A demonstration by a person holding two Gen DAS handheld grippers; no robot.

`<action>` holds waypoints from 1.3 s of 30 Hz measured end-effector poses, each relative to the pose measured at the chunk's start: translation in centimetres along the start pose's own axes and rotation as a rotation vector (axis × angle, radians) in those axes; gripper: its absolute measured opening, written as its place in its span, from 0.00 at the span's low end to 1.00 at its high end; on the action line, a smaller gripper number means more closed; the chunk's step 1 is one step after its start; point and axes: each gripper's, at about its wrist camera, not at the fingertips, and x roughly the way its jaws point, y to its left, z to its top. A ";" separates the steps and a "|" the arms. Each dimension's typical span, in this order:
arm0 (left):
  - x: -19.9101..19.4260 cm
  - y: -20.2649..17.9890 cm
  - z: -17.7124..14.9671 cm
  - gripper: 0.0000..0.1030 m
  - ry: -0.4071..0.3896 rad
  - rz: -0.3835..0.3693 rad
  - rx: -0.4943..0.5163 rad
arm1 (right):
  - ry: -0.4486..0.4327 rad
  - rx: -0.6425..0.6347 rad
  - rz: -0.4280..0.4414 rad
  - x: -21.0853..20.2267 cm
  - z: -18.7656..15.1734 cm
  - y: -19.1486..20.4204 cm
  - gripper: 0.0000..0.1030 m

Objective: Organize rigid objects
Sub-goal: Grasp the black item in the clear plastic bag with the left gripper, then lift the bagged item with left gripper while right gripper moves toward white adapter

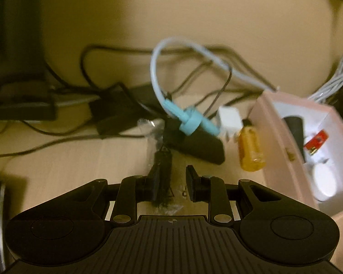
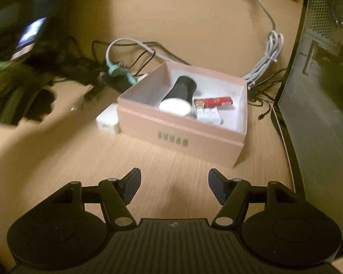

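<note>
1. Presently, a pink box (image 2: 180,134) is seen on the counter (image 2: 57,159), at about twelve o'clock from the right hand-held gripper (image 2: 174,186); a black cylinder (image 2: 183,89), a white round lid (image 2: 175,107) and a red flat piece (image 2: 213,102) are already held in it.
2. Loose things are left outside the box: an amber bottle (image 1: 250,150), a white block (image 1: 228,119) and a long black object (image 1: 194,146) crossed by a light-blue connector (image 1: 189,123) on a white cable (image 1: 157,68).
3. From the left hand-held gripper (image 1: 176,182) the black object is found at twelve to one o'clock, near the fingertips, with its long axis running roughly from ten to four o'clock; the amber bottle lies at about two o'clock, upright in the picture, just beside the box wall (image 1: 276,141).
4. The left hand-held gripper is shown narrowly parted; a dark, crinkly wrapped item (image 1: 161,171) lies against its left finger, but whether it is pinched cannot be told through the blur.
5. The right hand-held gripper is shown about half open, and nothing is held between its fingers.
6. The loose things are judged nearer to the left hand, so the next pick would be expected from that side, with the box at three o'clock for the drop.
</note>
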 end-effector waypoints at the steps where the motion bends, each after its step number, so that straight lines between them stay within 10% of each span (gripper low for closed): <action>1: 0.6 -0.3 0.1 0.35 0.002 0.008 0.010 | 0.007 0.006 0.005 -0.2 -0.4 0.1 0.64; 10: 2.3 -0.4 -0.8 0.33 -0.024 0.042 0.048 | 0.066 -0.027 -0.003 -0.3 -1.2 1.1 0.64; 27: -12.2 4.3 -15.2 0.22 0.018 0.000 -0.141 | -0.005 -0.163 0.123 3.4 2.6 7.8 0.64; 39: -15.1 4.7 -18.8 0.23 0.006 0.024 -0.203 | -0.135 -0.290 0.097 7.5 7.5 13.0 0.63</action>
